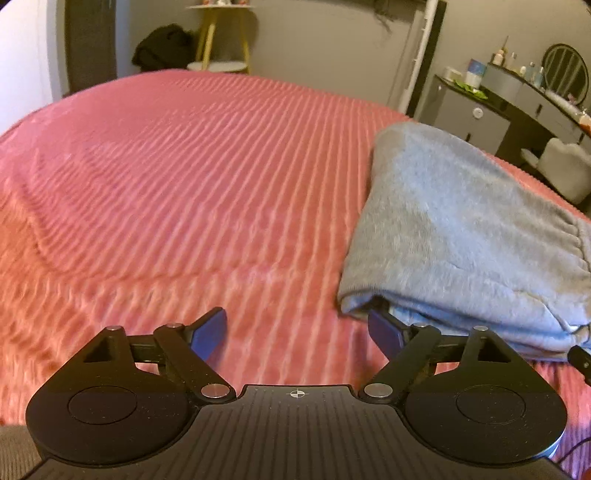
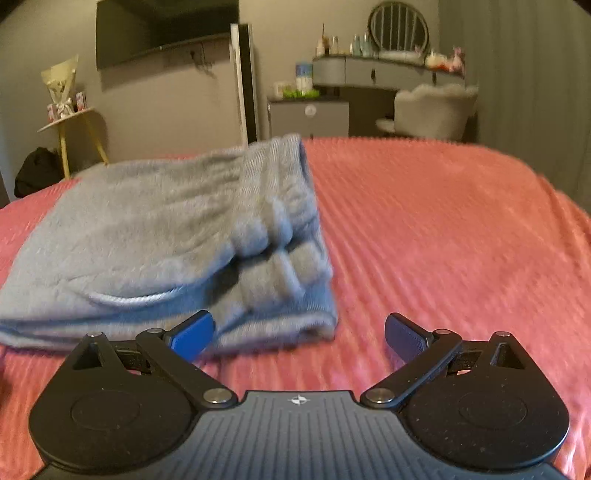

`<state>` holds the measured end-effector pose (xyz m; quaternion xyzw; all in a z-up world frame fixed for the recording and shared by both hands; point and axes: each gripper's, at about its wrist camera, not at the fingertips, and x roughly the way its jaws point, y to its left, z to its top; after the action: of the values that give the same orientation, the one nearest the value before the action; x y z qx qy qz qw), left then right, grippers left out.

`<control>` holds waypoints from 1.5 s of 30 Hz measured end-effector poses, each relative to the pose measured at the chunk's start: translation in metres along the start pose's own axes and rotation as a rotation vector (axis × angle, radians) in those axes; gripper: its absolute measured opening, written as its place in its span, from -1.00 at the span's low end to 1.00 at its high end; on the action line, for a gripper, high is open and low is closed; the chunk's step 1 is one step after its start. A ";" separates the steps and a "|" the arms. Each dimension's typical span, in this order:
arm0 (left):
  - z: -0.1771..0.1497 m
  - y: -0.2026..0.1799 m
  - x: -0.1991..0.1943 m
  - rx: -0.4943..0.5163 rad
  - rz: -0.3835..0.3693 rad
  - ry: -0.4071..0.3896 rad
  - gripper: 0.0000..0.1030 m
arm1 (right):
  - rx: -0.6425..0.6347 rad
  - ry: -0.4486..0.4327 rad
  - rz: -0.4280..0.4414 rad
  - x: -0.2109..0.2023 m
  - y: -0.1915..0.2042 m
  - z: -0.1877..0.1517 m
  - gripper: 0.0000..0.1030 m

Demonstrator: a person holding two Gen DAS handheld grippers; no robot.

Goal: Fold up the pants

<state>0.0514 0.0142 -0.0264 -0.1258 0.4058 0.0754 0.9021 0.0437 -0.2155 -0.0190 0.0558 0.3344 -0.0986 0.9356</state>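
Note:
Grey sweatpants (image 1: 458,229) lie folded in a thick stack on a pink ribbed bedspread (image 1: 184,184). In the left wrist view they sit at the right; my left gripper (image 1: 297,328) is open and empty, its right finger close to the stack's near left corner. In the right wrist view the pants (image 2: 166,236) fill the left half, elastic waistband and a drawstring showing. My right gripper (image 2: 299,332) is open and empty, its left finger in front of the stack's near edge, its right finger over bare bedspread (image 2: 443,240).
Beyond the bed stand a grey dresser (image 2: 308,114), a vanity with a round mirror (image 2: 399,26) and a pale chair (image 2: 432,107). A yellow-legged side table (image 2: 74,125) and a dark bag (image 2: 37,170) stand at the far left.

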 end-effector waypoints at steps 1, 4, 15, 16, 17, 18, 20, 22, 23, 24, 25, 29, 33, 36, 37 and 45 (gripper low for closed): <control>-0.002 0.002 -0.003 -0.007 -0.013 -0.001 0.72 | 0.005 0.008 -0.007 -0.004 0.002 -0.001 0.92; -0.008 0.002 -0.016 0.003 -0.049 -0.009 0.73 | -0.009 0.027 0.013 -0.019 0.010 -0.004 0.92; -0.027 -0.019 -0.056 0.136 -0.175 -0.022 0.83 | -0.186 0.060 0.036 -0.093 0.039 -0.024 0.92; -0.029 -0.021 -0.059 0.156 -0.182 -0.023 0.83 | -0.182 0.069 0.047 -0.098 0.039 -0.025 0.92; -0.032 -0.023 -0.062 0.173 -0.188 -0.020 0.83 | -0.183 0.074 0.058 -0.104 0.041 -0.026 0.92; -0.034 -0.024 -0.063 0.190 -0.192 -0.011 0.84 | -0.188 0.081 0.066 -0.108 0.043 -0.027 0.92; -0.037 -0.028 -0.067 0.215 -0.198 0.001 0.83 | -0.210 0.112 0.078 -0.115 0.048 -0.027 0.92; -0.038 -0.029 -0.070 0.229 -0.188 0.004 0.84 | -0.234 0.167 0.125 -0.119 0.054 -0.022 0.92; -0.039 -0.029 -0.070 0.231 -0.187 0.003 0.84 | -0.247 0.181 0.152 -0.121 0.057 -0.020 0.92; -0.037 -0.028 -0.070 0.226 -0.189 0.004 0.84 | -0.259 0.192 0.168 -0.124 0.060 -0.018 0.92; -0.036 -0.027 -0.068 0.215 -0.191 0.009 0.84 | -0.276 0.202 0.175 -0.126 0.063 -0.014 0.92; -0.032 -0.025 -0.061 0.177 -0.181 0.036 0.84 | -0.353 0.160 0.145 -0.131 0.078 -0.001 0.92; -0.028 -0.029 -0.046 0.177 -0.157 0.071 0.84 | -0.431 0.133 0.159 -0.120 0.085 0.004 0.92; -0.026 -0.033 -0.036 0.188 -0.157 0.093 0.84 | -0.404 0.132 0.169 -0.104 0.084 0.001 0.92; -0.026 -0.034 -0.034 0.191 -0.158 0.097 0.84 | -0.391 0.128 0.170 -0.099 0.083 0.000 0.92; -0.027 -0.050 -0.017 0.261 -0.141 0.069 0.84 | -0.200 0.146 0.140 -0.066 0.059 0.004 0.92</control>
<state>0.0324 -0.0419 -0.0223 -0.0381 0.4329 -0.0457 0.8995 0.0090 -0.1489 0.0284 -0.0076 0.4051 0.0050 0.9142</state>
